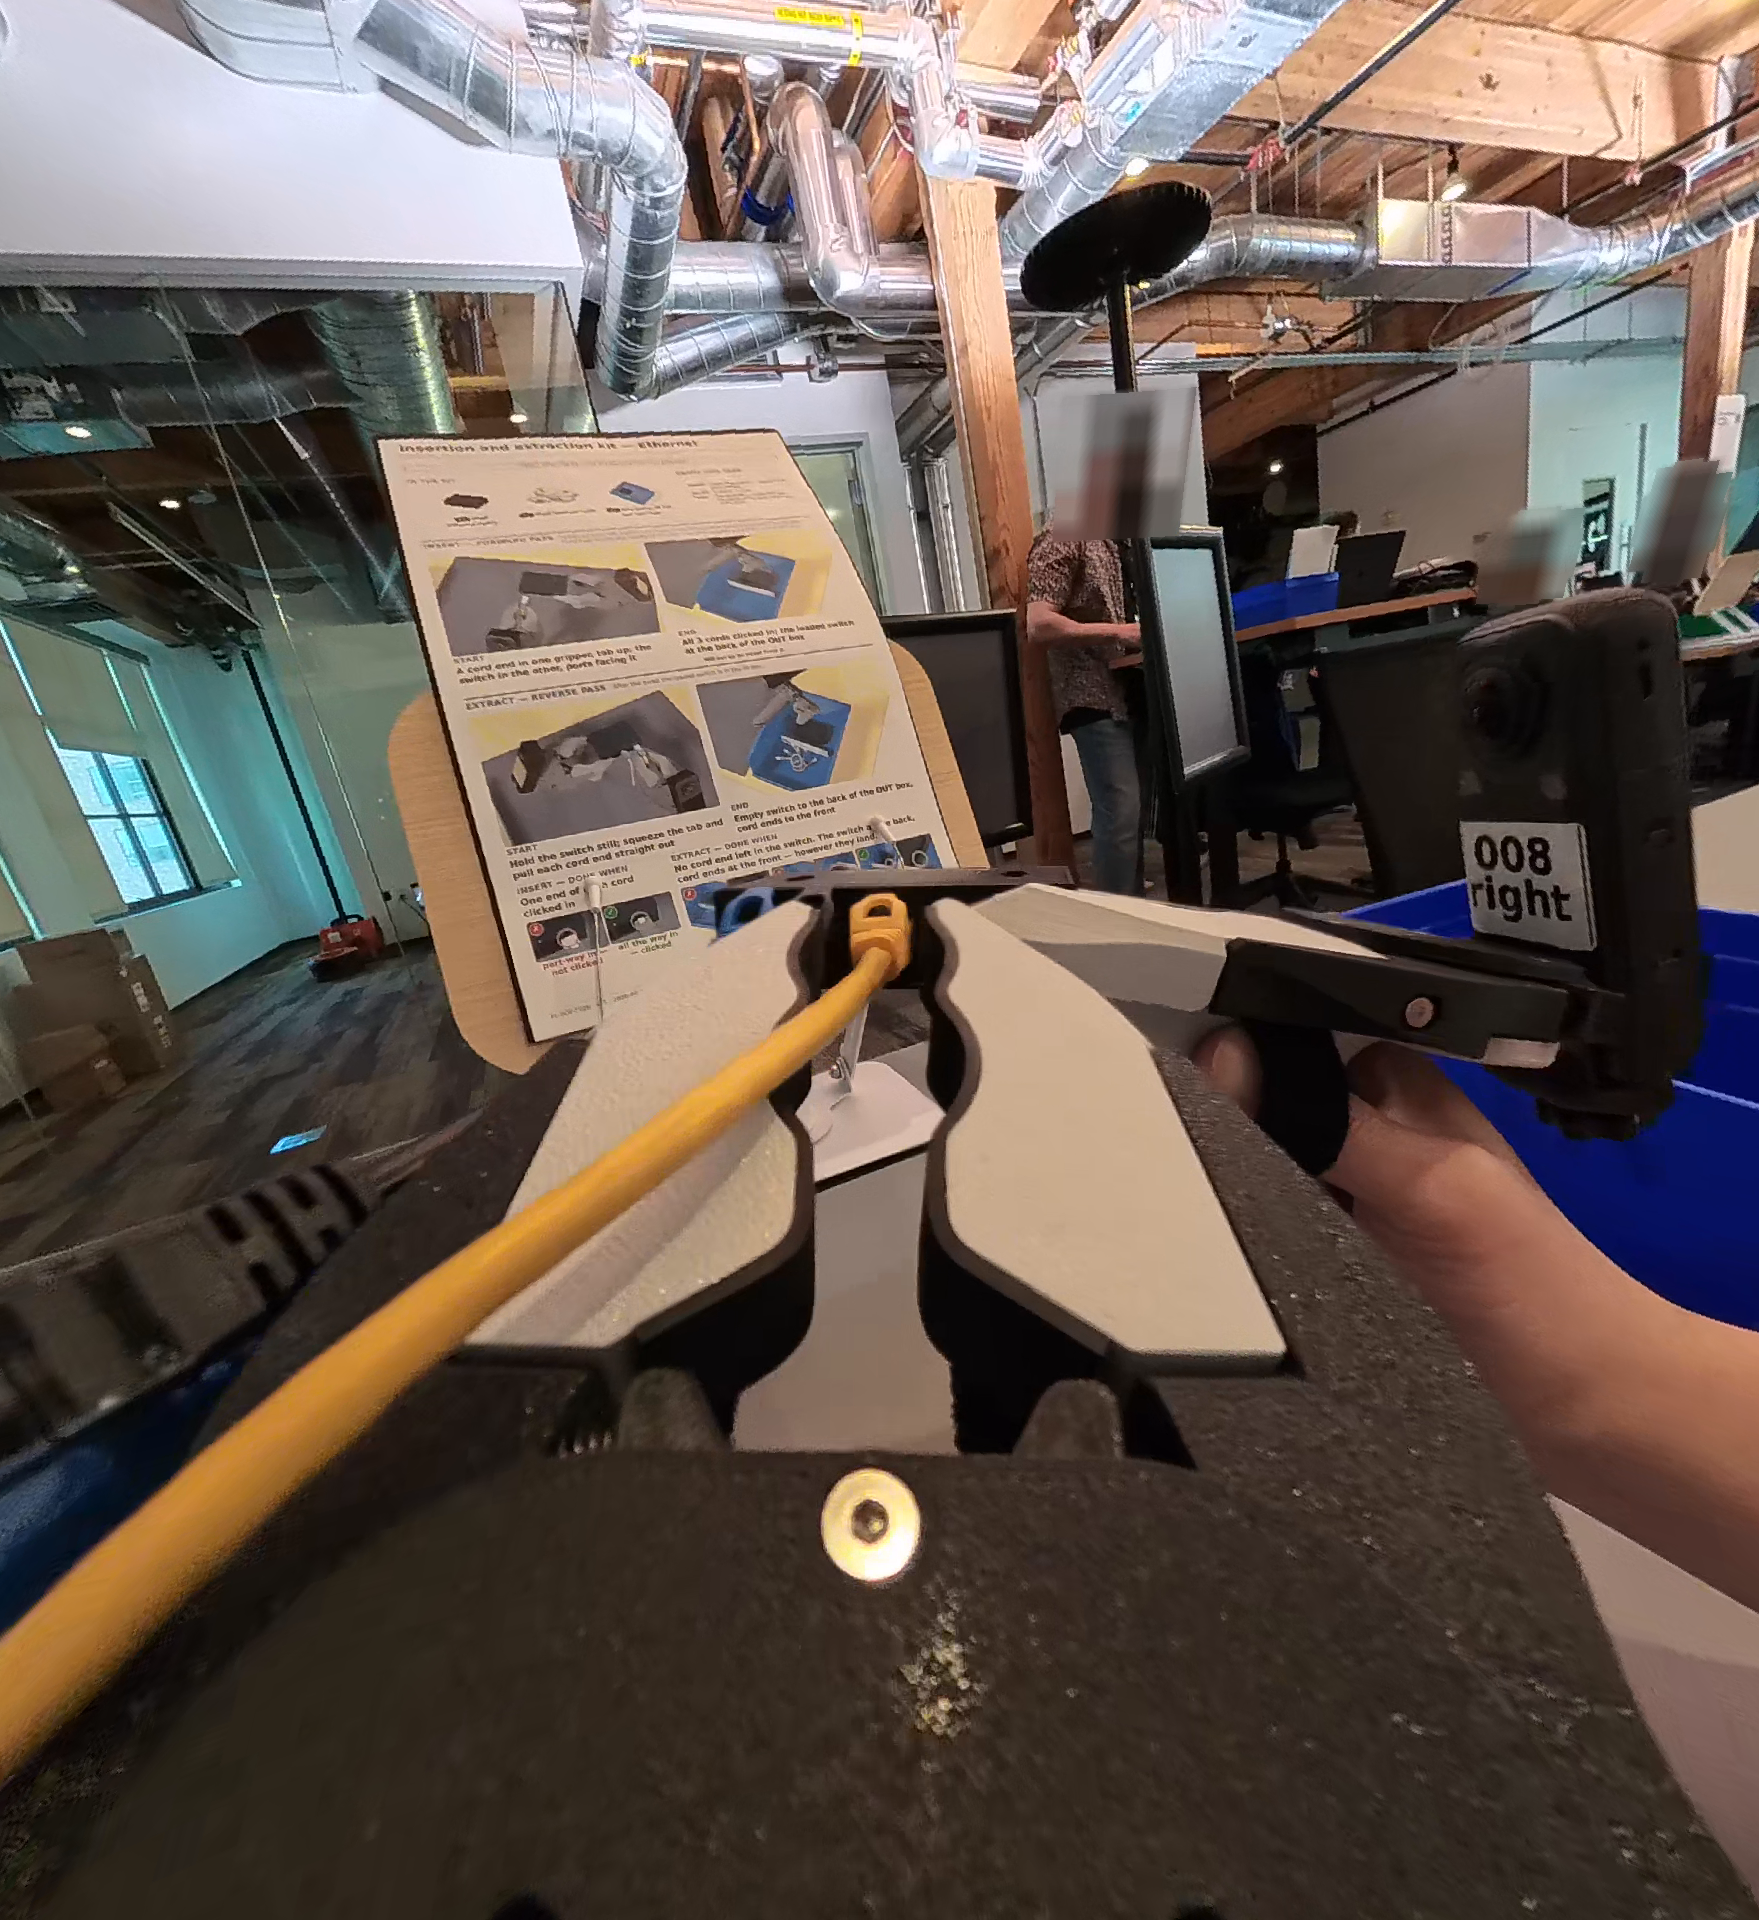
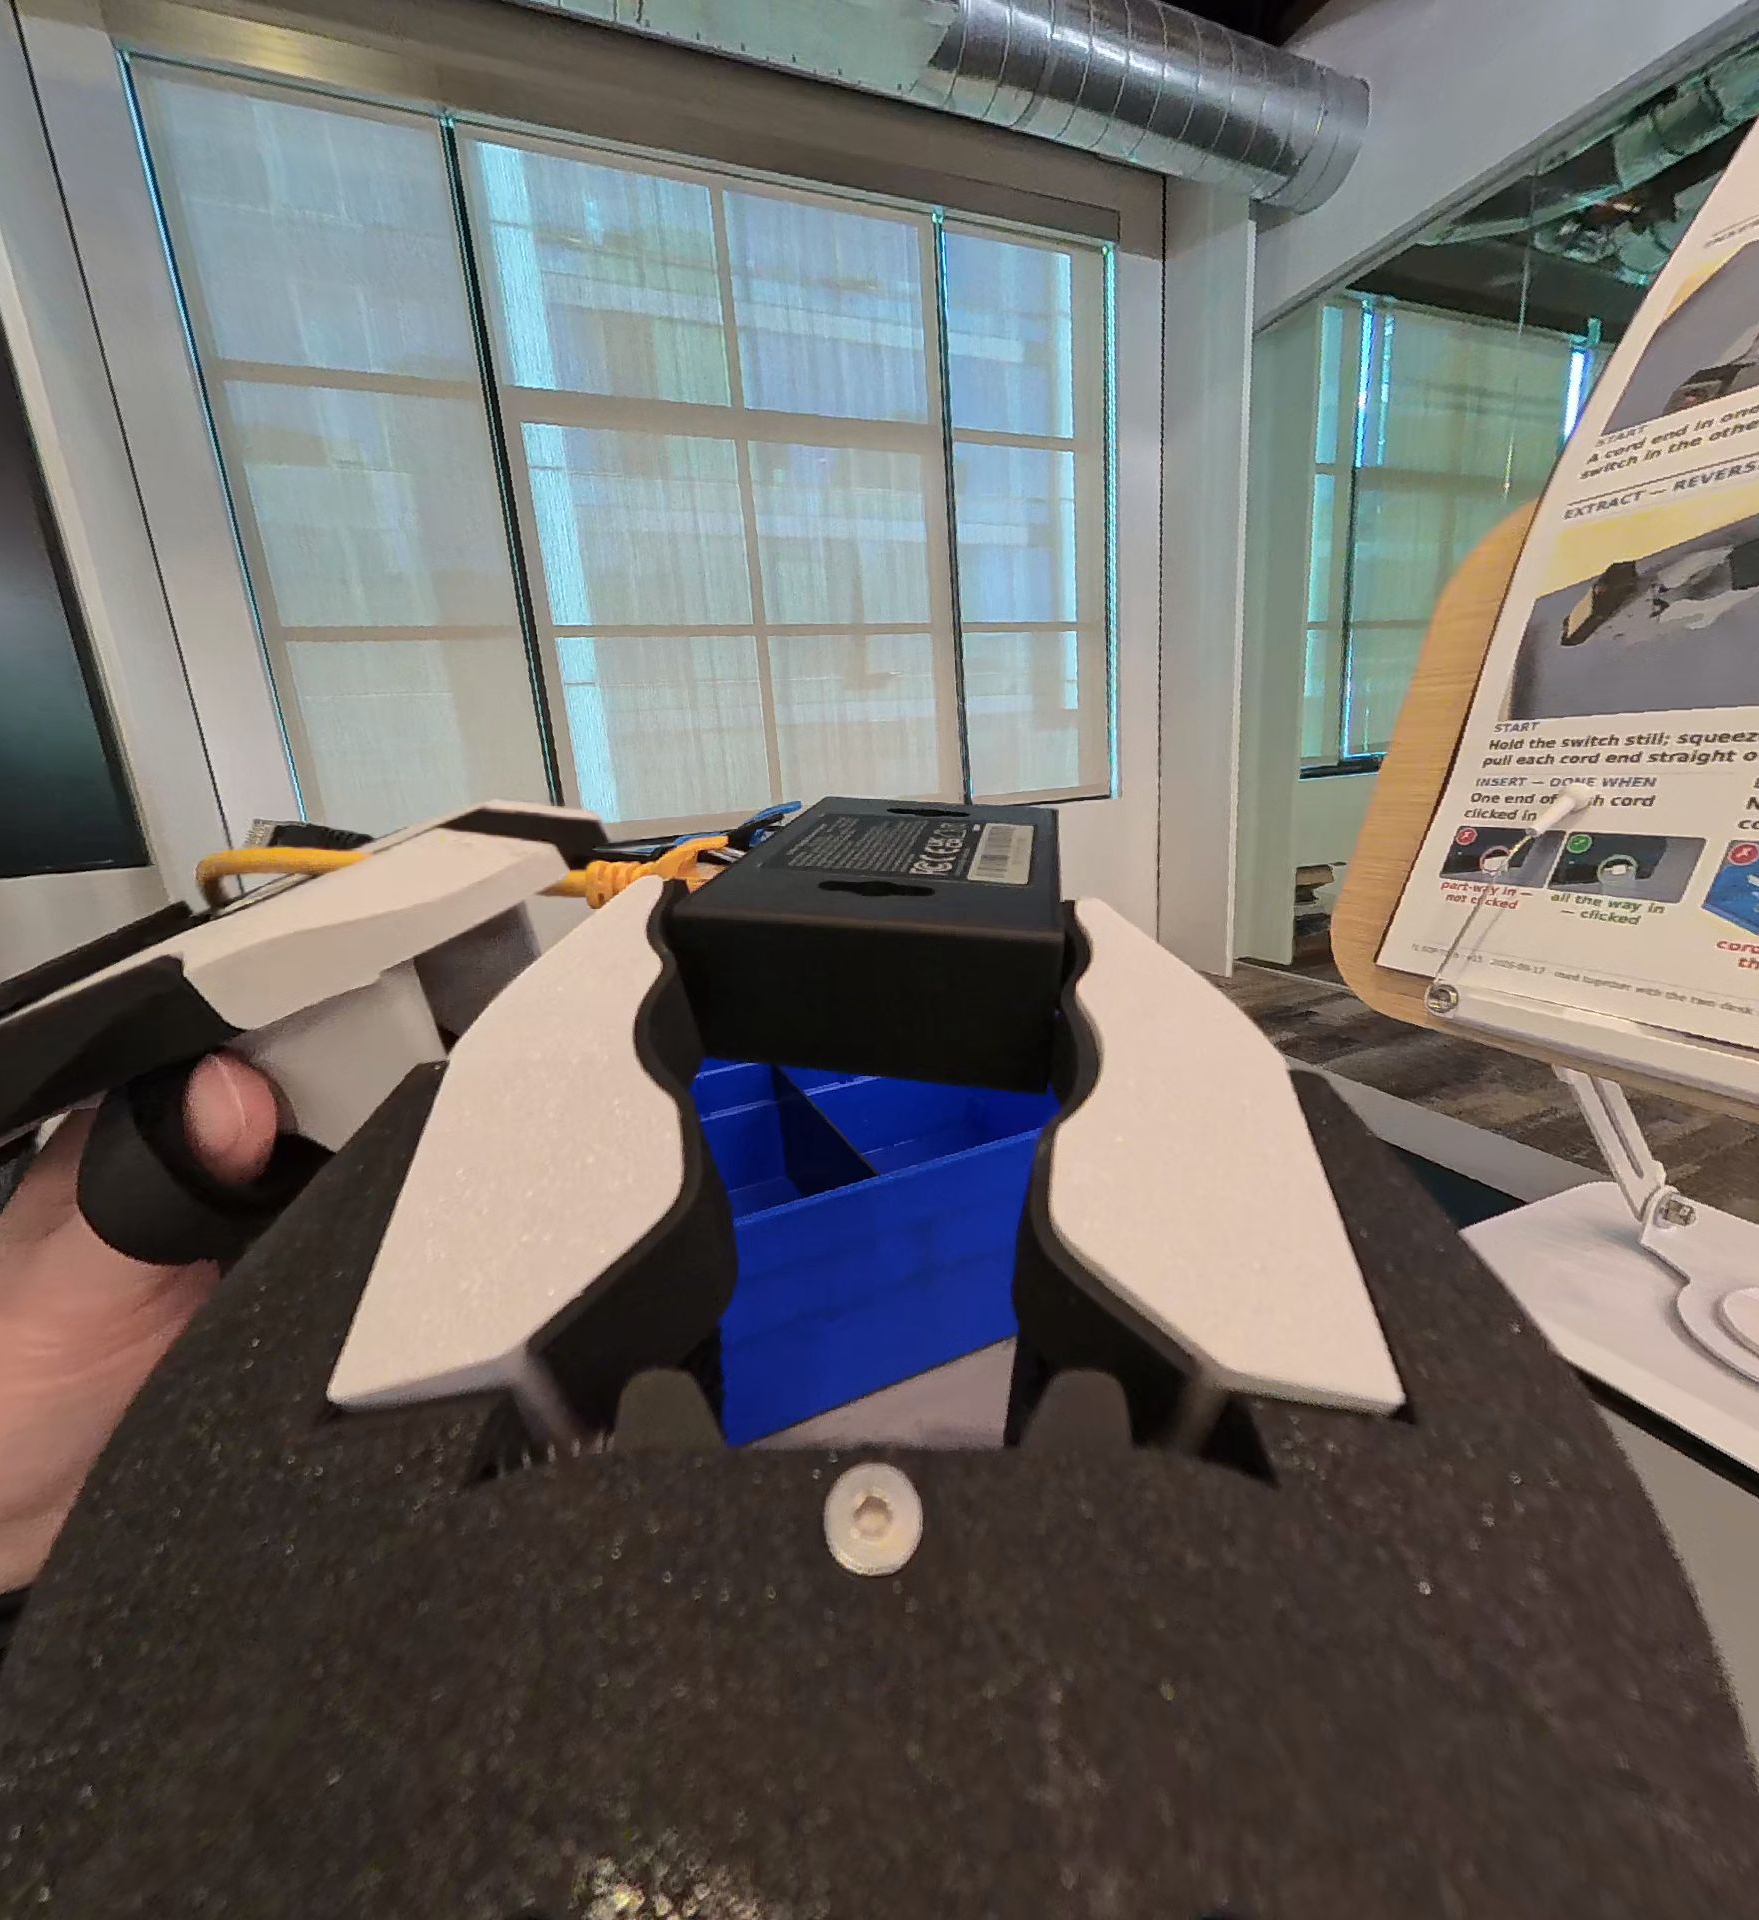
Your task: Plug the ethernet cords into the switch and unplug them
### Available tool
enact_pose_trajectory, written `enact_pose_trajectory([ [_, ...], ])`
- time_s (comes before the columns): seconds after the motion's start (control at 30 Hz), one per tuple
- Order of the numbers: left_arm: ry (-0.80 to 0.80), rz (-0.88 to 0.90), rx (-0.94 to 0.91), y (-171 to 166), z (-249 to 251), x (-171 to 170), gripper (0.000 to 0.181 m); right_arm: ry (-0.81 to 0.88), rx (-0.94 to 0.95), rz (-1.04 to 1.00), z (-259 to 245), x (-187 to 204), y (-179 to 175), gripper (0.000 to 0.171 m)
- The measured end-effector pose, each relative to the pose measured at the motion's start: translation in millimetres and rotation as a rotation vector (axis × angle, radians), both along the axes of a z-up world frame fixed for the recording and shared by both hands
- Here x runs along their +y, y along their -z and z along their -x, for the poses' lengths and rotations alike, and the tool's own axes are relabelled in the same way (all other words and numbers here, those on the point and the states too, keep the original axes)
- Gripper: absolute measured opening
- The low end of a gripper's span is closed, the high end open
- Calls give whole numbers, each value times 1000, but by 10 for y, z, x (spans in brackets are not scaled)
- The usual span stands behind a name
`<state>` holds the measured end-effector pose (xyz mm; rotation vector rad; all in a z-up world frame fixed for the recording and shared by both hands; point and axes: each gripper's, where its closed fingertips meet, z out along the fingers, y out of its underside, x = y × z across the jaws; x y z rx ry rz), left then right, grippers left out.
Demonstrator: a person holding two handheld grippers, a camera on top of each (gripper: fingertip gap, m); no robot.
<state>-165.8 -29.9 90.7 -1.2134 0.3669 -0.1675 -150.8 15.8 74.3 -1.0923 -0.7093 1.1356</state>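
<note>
My right gripper (image 2: 870,940) is shut on the black switch (image 2: 885,914) and holds it in the air above a blue bin; it comes in from the right in the left wrist view (image 1: 1026,902). The yellow cord (image 1: 584,1184) runs over my left finger, and its plug (image 1: 875,927) sits at the port face of the switch (image 1: 968,886). My left gripper (image 1: 875,935) stands narrowly open around that plug, with a thin gap on each side. It also shows in the right wrist view (image 2: 568,831). A blue cord end (image 1: 745,906) sits in the switch beside the yellow plug.
A divided blue bin (image 2: 854,1174) lies under the switch and shows at the right (image 1: 1748,1091). An instruction sheet on a white stand (image 1: 646,727) rises behind. A black cord end (image 1: 262,1216) lies lower left. Monitors (image 1: 958,717) and a person (image 1: 1083,644) are farther back.
</note>
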Motion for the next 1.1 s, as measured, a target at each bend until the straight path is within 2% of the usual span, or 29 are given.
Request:
enact_pose_trajectory([
  [0.17,-15,5,7,17,25,14,11,2,1,0,-12,14,15,65],
  [0.6,-52,9,51,46,44,10,10,51,-30,-33,-16,8,-2,65],
  [0.8,-7,55,44,106,7,33,9,52,-27,-40,-68,27,-21,64],
  [1.1,4,88,64,191,7,100,5,-14,-55,97,-10,114,136,64],
])
